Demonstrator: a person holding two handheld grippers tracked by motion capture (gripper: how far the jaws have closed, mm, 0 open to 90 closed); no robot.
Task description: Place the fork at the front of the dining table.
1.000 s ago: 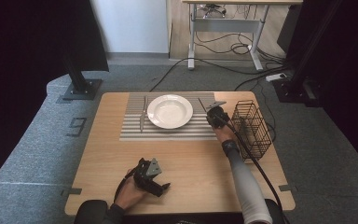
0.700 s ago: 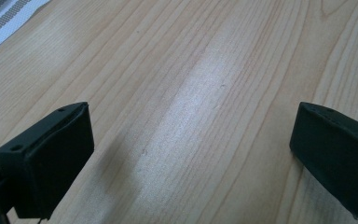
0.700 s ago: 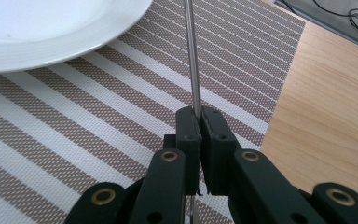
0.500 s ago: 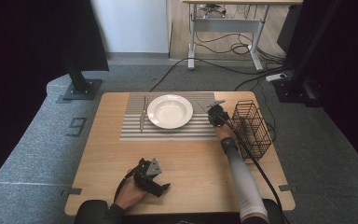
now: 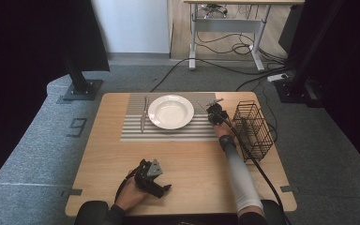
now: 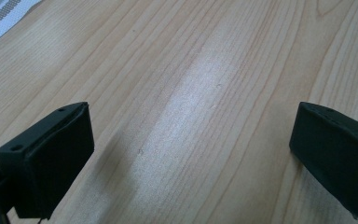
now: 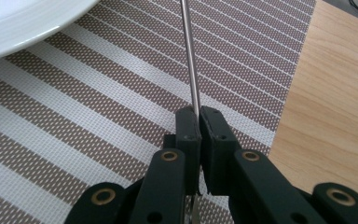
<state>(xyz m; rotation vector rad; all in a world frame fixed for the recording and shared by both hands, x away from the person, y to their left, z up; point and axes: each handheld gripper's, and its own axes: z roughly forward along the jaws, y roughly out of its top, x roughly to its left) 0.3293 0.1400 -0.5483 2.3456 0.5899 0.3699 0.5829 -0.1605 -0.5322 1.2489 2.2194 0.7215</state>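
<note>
The right gripper (image 7: pixel 198 122) is pinching a thin metal rod (image 7: pixel 189 56), its 2 jaws pressed together on it; what utensil the rod belongs to cannot be told. In the high view this gripper (image 5: pixel 214 112) is hovering over the right edge of the striped mat (image 5: pixel 131 126), between the white plate (image 5: pixel 170 111) and the wire basket (image 5: pixel 253 129). The rod is running away from the jaws over the mat (image 7: pixel 98 121), passing beside the plate's rim (image 7: pixel 23 32). The left gripper (image 5: pixel 152 176) is resting low over the bare wooden table (image 5: pixel 192 164) near its front edge, jaws spread wide with nothing between them. A knife (image 5: pixel 143 115) is lying on the mat left of the plate.
</note>
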